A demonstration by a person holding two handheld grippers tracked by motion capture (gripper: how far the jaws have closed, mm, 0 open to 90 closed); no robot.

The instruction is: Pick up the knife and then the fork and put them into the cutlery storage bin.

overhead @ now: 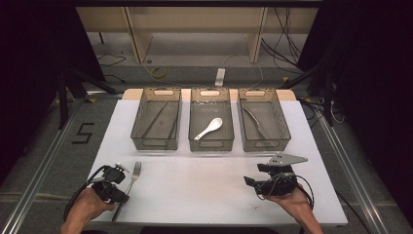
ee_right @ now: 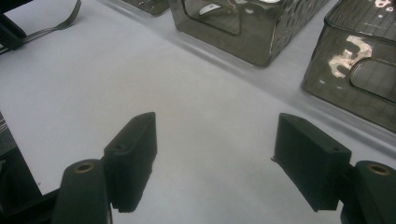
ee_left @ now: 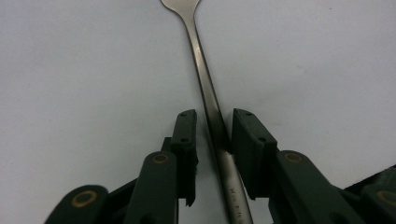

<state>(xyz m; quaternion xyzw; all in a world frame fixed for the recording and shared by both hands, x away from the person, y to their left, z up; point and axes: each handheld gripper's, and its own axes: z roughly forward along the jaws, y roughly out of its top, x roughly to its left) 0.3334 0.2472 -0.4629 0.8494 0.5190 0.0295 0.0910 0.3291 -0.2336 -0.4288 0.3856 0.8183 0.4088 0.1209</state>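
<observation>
Steel fork (ee_left: 205,88) lies flat on the white worktop (overhead: 204,185) at its near left corner, tines pointing away from the person, handle toward the near edge; the left claw (ee_left: 214,122) straddles the handle, one jaw on each side; in the left gripper view the right-hand jaw stands against the handle edge while a narrow strip of worktop shows between the handle and the left-hand jaw, so the jaws are spread and the fork is not yet pinched; the left hand (overhead: 86,207) carries this claw low over the worktop; the right claw (ee_right: 215,158) is spread wide with bare worktop between its jaws, and sits near the near right corner, well apart from the fork; three grey mesh bins stand side by side along the far edge: the left bin (overhead: 157,141), the middle bin (overhead: 211,142) holding a white spoon (overhead: 209,128), and the right bin (overhead: 264,142) holding a metal utensil (overhead: 255,122)
</observation>
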